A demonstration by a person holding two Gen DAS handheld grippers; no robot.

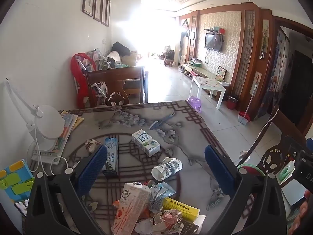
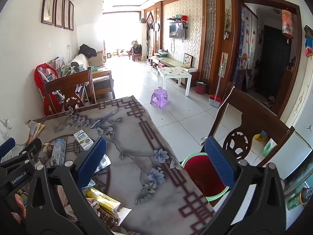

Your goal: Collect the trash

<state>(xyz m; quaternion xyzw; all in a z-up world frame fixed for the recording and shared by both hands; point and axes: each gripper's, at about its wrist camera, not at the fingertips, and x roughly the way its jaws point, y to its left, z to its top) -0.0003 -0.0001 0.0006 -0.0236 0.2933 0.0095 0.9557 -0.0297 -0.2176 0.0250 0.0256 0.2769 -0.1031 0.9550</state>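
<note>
**Trash collection: nothing gripped, first pick pending**

Both claws wide open, empty. Left gripper, blue-padded fingers spread across the lower half of the left wrist view, hanging above a table under a grey floral-printed cloth. Right gripper likewise spread, nothing between the pads; framed between them, the table's right edge and a round red bin with a pale green rim standing beside it, low centre-right of the right wrist view. Taken to be the trash receptacle, though not certain.

Trash scattered on the cloth, all in the left wrist view:
- white-and-green milk carton, lying flat, centre of frame
- tall blue-and-white box, lying just beside the left finger
- crumpled paper ball, left of that box
- tipped-over patterned paper cup, mouth toward the camera, between the fingers
- heap at bottom centre: pink-and-cream Pocky box, yellow flat box, blue-white wrappers, crushed paper

White desk lamp and stacked books at left: not trash by the look, best left alone.

Step judged: opening approach, no item lifted yet. Next move likely calls for lowering the left gripper over the paper cup or the carton, closing across the narrow side, then carrying toward the red bin at the right. Cup could roll under a one-sided push; squaring the pads across its wall advisable.
</note>
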